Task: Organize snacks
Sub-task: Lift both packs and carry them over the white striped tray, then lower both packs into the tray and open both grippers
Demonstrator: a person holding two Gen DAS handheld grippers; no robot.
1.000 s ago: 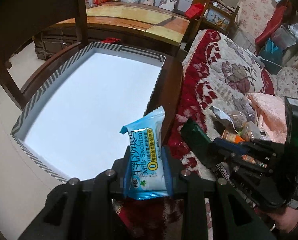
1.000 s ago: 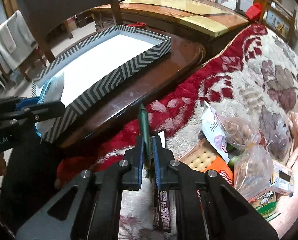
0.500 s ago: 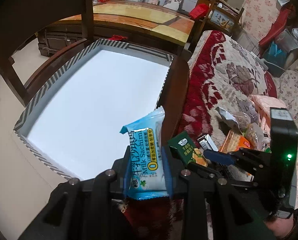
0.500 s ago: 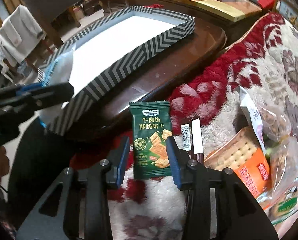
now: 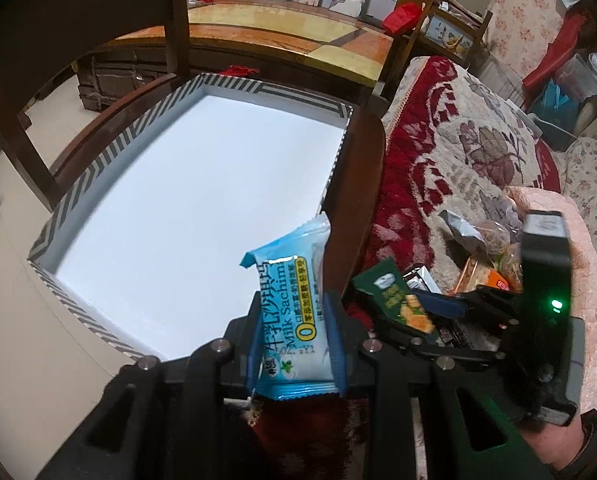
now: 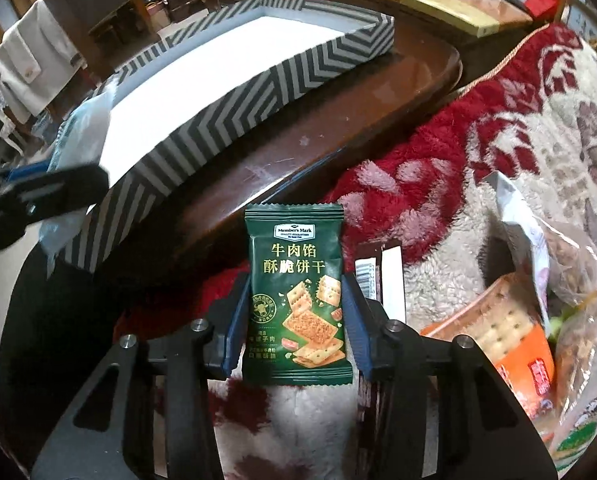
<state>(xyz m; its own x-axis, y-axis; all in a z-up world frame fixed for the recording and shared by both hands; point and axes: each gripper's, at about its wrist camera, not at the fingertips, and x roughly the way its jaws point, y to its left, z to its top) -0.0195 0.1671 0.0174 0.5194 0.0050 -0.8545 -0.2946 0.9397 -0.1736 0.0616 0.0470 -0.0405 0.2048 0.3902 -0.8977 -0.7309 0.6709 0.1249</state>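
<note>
Two grippers: left gripper [image 5: 294, 344] clamps the blue Sachima packet [image 5: 288, 316] over the striped box [image 5: 78, 184]. Right gripper [image 6: 294, 320], jaws just opening (pads apparently clear), straddles the green cracker packet [image 6: 298, 300] on the blanket [image 6: 438, 184]; only its view shows that label face-on

The blue Milk Sachima packet [image 5: 290, 312] and the green beef cracker packet [image 6: 297, 300] are wrapped in glossy plastic film. The chevron-striped box [image 6: 258, 92] looks like matt cardboard, smooth white inside. Polished dark wood is seen on the round table [image 6: 338, 128]. A deep, fluffy pile is shown by the red-and-cream blanket [image 6: 438, 200].
</note>
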